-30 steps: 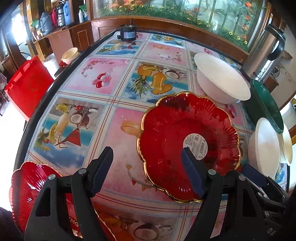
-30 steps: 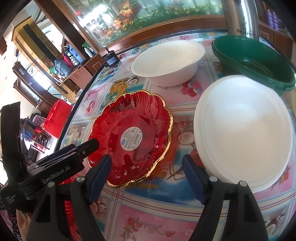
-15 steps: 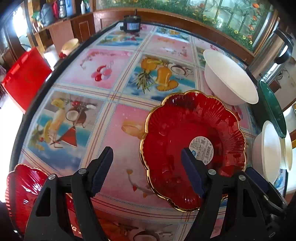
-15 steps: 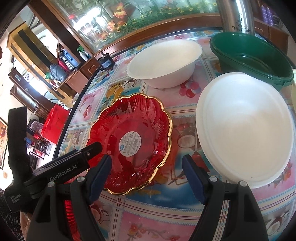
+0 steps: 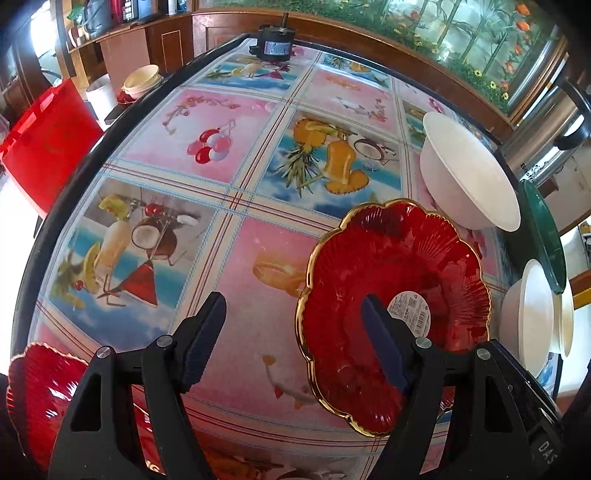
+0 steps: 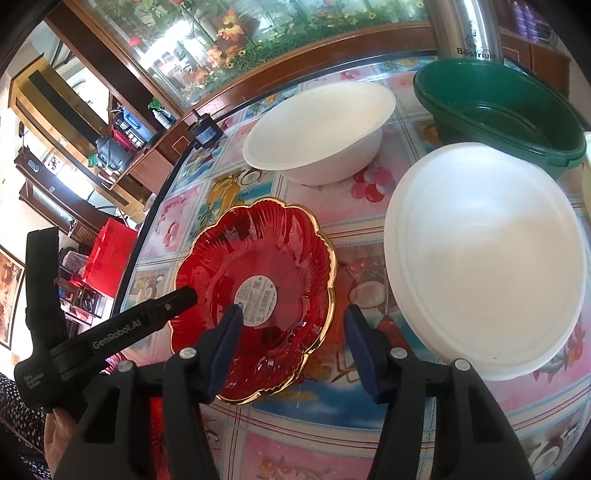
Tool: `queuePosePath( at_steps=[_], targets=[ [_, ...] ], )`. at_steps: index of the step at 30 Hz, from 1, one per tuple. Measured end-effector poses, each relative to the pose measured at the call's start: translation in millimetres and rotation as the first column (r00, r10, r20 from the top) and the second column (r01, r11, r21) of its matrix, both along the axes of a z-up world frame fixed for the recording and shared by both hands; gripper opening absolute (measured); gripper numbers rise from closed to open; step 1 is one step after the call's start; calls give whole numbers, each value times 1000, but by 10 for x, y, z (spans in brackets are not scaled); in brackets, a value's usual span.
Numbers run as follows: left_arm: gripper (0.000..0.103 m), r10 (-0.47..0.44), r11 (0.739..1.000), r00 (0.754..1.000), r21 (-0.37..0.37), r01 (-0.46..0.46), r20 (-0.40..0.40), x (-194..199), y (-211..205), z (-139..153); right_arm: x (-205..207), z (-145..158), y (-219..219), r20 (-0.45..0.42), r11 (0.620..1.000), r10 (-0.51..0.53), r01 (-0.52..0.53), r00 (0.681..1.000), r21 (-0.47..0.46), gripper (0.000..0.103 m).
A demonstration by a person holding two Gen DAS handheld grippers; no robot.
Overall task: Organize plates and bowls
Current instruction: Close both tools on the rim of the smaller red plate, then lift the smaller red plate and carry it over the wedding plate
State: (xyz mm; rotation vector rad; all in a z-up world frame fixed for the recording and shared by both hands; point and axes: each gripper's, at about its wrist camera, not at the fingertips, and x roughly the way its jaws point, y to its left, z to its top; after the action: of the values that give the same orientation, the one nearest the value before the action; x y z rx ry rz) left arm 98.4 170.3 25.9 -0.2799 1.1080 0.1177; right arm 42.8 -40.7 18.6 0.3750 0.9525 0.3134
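Observation:
A red scalloped plate with a gold rim (image 5: 395, 314) (image 6: 258, 291) lies on the fruit-print tablecloth. My left gripper (image 5: 291, 343) is open; its right finger hangs over the plate and the plate's left rim lies between the jaws. That gripper's finger (image 6: 162, 314) also shows over the plate's left edge in the right wrist view. My right gripper (image 6: 293, 347) is closing, with the plate's near right rim between its jaws; the pads are apart from it. A second red plate (image 5: 40, 398) lies at the near left, under the left gripper.
A white bowl (image 6: 317, 133) (image 5: 469, 173) stands behind the red plate. A larger white bowl (image 6: 484, 258) and a green basin (image 6: 498, 110) are to the right. A steel urn (image 6: 469, 29) is at the back right, a small black motor (image 5: 275, 44) at the table's far edge.
The right gripper's jaws have narrowed around the plate's rim. The left gripper has drifted, so the red plate now sits further right and lower in its view.

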Motion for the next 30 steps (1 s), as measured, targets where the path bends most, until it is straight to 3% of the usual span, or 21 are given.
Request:
queuePosePath(
  at_steps=[2, 5, 9, 13, 30],
  targets=[
    [71, -7, 1000, 1000, 11, 7, -7, 24, 18, -5, 1, -4, -9, 3, 1000, 2, -2, 1000, 6, 50],
    [44, -34, 999, 999, 28, 35, -37, 79, 19, -57, 9, -28, -17, 12, 1000, -1, 1, 1000, 1, 39],
    [20, -75, 997, 996, -4, 75, -43, 104, -4, -81, 36, -74, -53, 3, 1000, 10, -10, 1000, 16, 21],
    [16, -73, 997, 997, -13, 73, -20, 80, 15, -38, 43, -139, -63, -12, 1000, 28, -28, 1000, 15, 12],
    [16, -73, 996, 997, -43, 74, 35, -216, 88, 213, -167, 83, 52, 54, 994, 63, -57, 997, -90, 11]
  ],
)
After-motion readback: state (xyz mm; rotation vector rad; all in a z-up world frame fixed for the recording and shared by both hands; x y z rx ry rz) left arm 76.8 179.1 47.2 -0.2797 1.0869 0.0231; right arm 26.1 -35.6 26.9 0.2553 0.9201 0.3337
